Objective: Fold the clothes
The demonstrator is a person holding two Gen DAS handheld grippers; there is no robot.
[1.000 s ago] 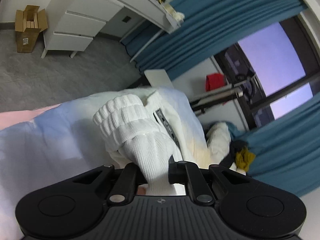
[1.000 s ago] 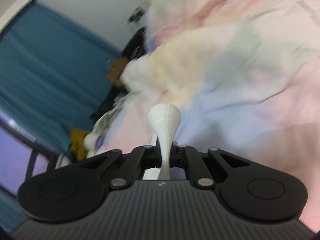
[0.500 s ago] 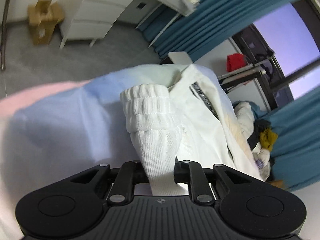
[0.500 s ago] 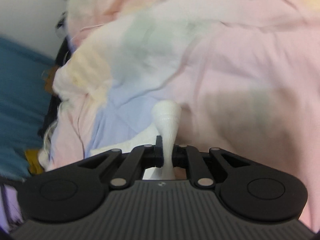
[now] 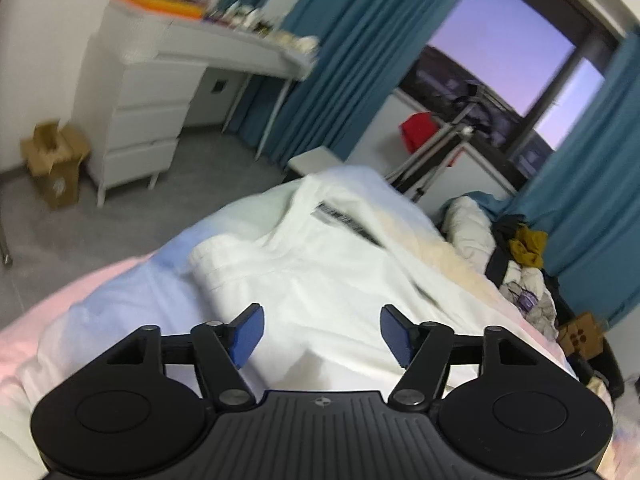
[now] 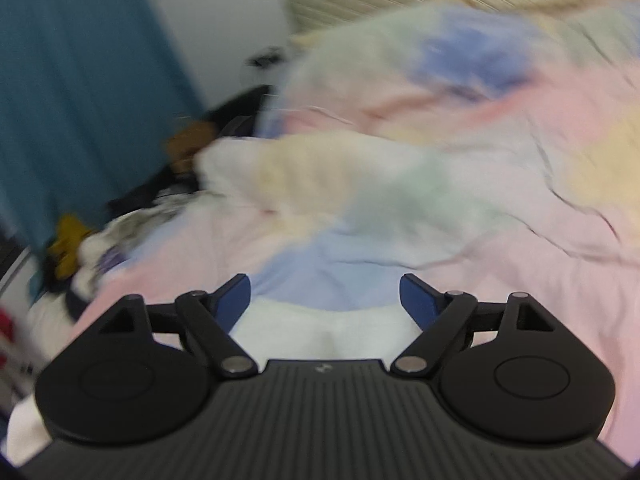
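On the bed (image 5: 100, 304), over its pastel quilt, I see both tools freed: a second ago each was clamped on ribbed white knit, and their jaws have just been opening. My left hand-held gripper (image 5: 322, 334) now stands apart with nothing pinched, hovering above the white sweater (image 5: 320, 264), which lies flattened across the quilt, a sleeve folded over its body and a dark label stripe near the collar. My right hand-held gripper (image 6: 325, 298) gapes too, with only a white edge of the sweater below it.
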